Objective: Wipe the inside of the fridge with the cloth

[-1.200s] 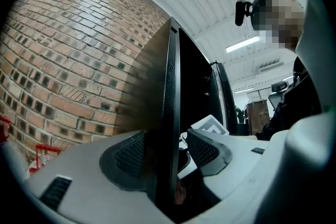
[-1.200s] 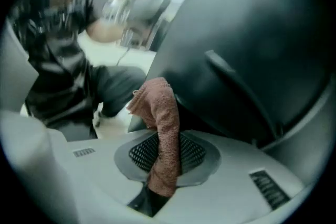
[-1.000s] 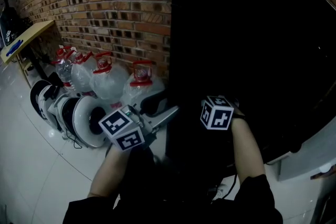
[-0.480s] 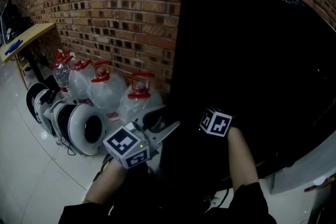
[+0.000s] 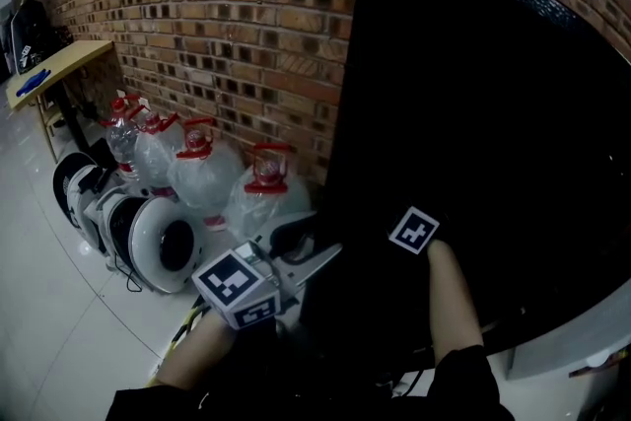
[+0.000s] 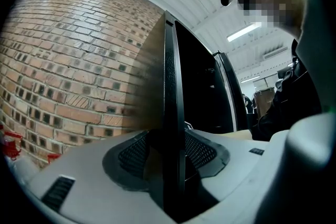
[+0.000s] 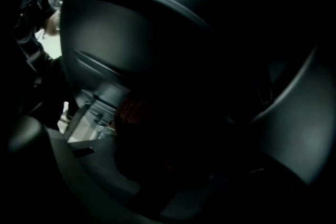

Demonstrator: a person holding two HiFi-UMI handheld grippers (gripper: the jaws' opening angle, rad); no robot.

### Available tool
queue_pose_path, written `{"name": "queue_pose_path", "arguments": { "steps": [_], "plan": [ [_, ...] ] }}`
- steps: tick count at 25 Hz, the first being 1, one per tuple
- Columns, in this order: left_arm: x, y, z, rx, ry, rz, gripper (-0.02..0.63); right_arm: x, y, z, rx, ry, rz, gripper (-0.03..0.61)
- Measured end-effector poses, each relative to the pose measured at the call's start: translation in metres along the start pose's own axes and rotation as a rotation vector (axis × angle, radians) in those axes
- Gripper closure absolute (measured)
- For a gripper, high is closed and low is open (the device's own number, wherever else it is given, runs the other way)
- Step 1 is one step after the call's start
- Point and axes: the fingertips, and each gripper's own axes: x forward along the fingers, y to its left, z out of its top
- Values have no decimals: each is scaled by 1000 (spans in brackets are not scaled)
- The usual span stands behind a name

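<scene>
The black fridge door (image 5: 473, 113) fills the right half of the head view. My left gripper (image 5: 317, 258) reaches in from the lower left and clamps the door's edge (image 6: 174, 113), which runs upright between its two grey pads (image 6: 207, 150). Its jaws have just been closing on that edge. Of my right gripper the head view shows only the marker cube (image 5: 414, 230) against the dark fridge; its jaws are hidden there. The right gripper view is very dark. In it my right gripper (image 7: 168, 160) holds a bunched reddish cloth (image 7: 134, 112) against dark curved fridge surfaces (image 7: 157, 23).
A brick wall (image 5: 227, 5) runs behind the fridge. Several clear water jugs with red caps (image 5: 197, 168) stand at its foot, with white round appliances (image 5: 158, 242) in front of them on the pale tiled floor (image 5: 49, 311). A wooden table (image 5: 59, 64) stands at the far left.
The right gripper's cube has slid slightly down and right and rolled, so a single marker face shows. The left gripper stays on the door's edge.
</scene>
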Motion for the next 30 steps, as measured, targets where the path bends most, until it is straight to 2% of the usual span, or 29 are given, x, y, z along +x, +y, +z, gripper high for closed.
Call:
{"name": "queue_pose_path", "arguments": {
  "steps": [5,10,25,30],
  "plan": [
    [0,1,0,4,-2,7,400,6,-20,-7,60,10,-78,497],
    [0,-1,-1,1,-2,15,400,11,-42,-19,171,30,-187,497],
    [2,0,-4,28,-5,30,399,25,-89,-48,459,85,-370,497],
    [0,0,-4,35,-11,35,399,25,-90,-50,474,89,-389,497]
  ]
}}
